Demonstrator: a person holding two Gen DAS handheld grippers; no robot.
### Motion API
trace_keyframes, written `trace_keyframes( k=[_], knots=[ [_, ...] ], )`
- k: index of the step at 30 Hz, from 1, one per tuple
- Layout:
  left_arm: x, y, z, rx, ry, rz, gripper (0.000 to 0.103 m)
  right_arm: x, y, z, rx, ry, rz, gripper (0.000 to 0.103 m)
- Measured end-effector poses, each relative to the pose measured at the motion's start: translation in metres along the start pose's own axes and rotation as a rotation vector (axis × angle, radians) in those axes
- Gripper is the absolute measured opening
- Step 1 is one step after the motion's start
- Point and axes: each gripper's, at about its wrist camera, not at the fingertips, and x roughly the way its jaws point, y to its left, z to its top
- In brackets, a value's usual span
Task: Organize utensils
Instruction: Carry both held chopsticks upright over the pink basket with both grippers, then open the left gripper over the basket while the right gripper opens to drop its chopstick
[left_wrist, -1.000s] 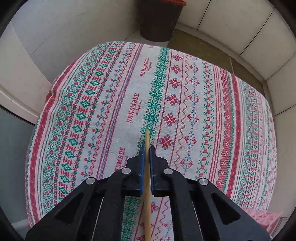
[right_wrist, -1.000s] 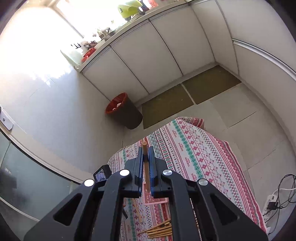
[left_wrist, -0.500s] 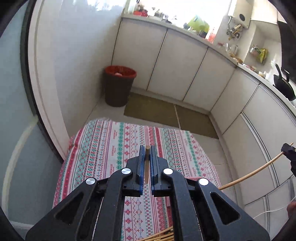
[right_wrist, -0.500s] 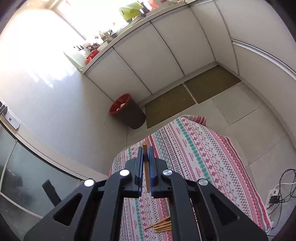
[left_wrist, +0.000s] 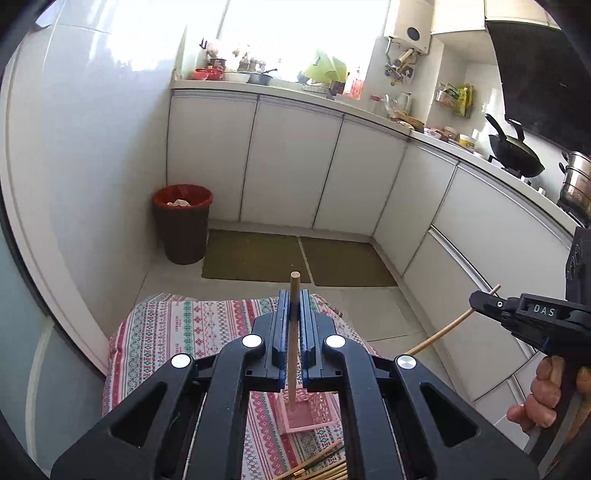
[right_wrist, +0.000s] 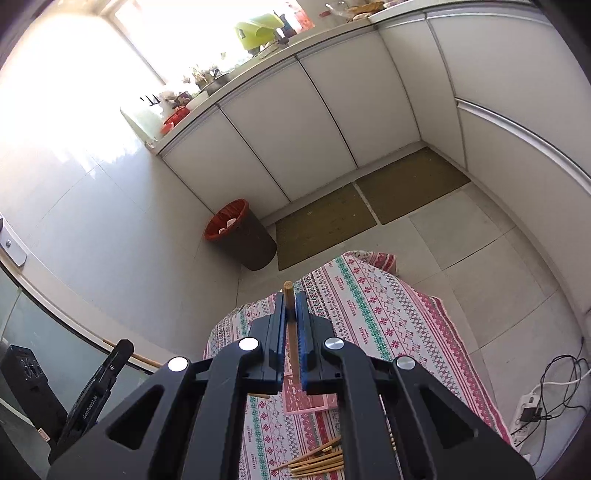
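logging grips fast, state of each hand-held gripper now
left hand-held gripper: closed on a chopstick
right hand-held gripper: closed on another chopstick

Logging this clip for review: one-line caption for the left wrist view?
Left gripper holds a chopstick above a pink basket on the patterned tablecloth.

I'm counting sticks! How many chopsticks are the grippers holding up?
2. The first chopstick is clamped in the left gripper, the second chopstick in the right gripper. The pile on the tablecloth is partly hidden, not counted.
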Motion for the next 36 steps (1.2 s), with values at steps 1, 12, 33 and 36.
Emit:
trace_keyframes(
  k=[1, 12, 33, 36],
  knots=[
    [0.006, -0.005, -0.003, 0.006, 0.009, -0.006, 0.004, 0.002, 0.000, 0.000, -0.003, 0.002, -0.002, 0.006],
    [0.044, -0.016, -0.038, 0.037, 0.083, -0.065, 0.055, 0.025, 0.000, -0.005, -0.038, 0.032, -0.011, 0.006],
    [-0.002, 0.051, -0.048, -0.196, -0.063, -0.032, 0.069, 0.102, 0.030, -0.051, -0.214, 0.117, -0.098, 0.011],
    [-0.001, 0.051, -0.050, -0.193, -0.047, -0.032, 0.074, 0.096, 0.036, -0.057, -0.228, 0.109, -0.093, 0.032]
  ],
)
